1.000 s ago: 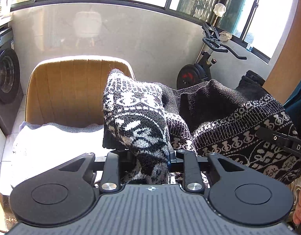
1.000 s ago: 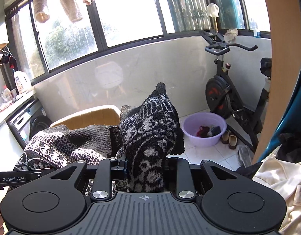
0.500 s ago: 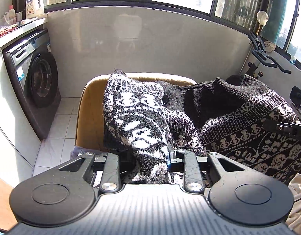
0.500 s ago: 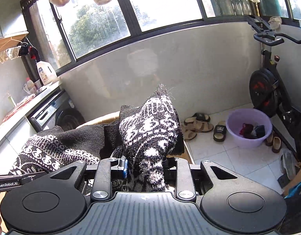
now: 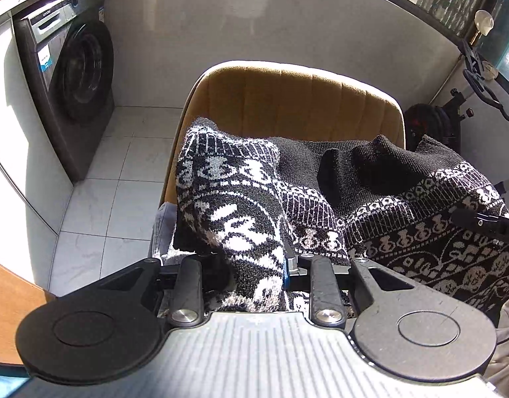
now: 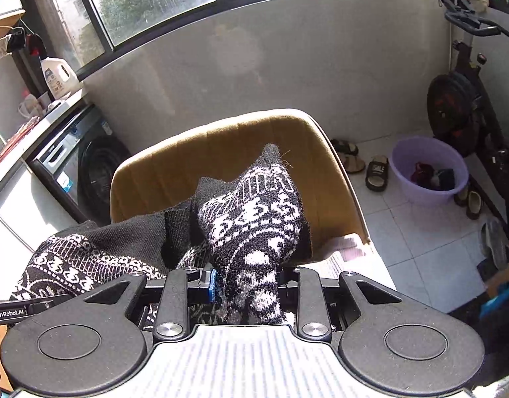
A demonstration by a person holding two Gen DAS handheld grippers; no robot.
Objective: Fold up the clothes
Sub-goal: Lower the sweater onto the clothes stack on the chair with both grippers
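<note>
- While both grippers carry the load, the black-and-white patterned sweater (image 5: 380, 219) hangs slung between them, off any surface, in front of the tan chair (image 5: 297, 99).
- The left gripper (image 5: 257, 275) is clamped on one bunched corner of the knit; that corner stands up in a peak right above its jaws.
- The right gripper (image 6: 246, 285) is clamped on another bunched corner, which rises the same way, loose threads at its tip.
- Between the two grips the fabric sags in loose rolls, so no crisp fold line shows yet; the garment looks doubled over at most, and that is a judgement.
- On the chair seat a pale cloth (image 5: 163, 229) peeks out under the sweater's edge; whether it is a folded piece cannot be told.
- Further off, a purple basin (image 6: 428, 169) on the tiled floor holds a few dark items, and the washing machine (image 5: 72, 69) stands by the wall.
- Still to do, by the look of it: lay this sweater flat, square it up and finish its folds.
- Progress reads as early to middling for this garment.
</note>
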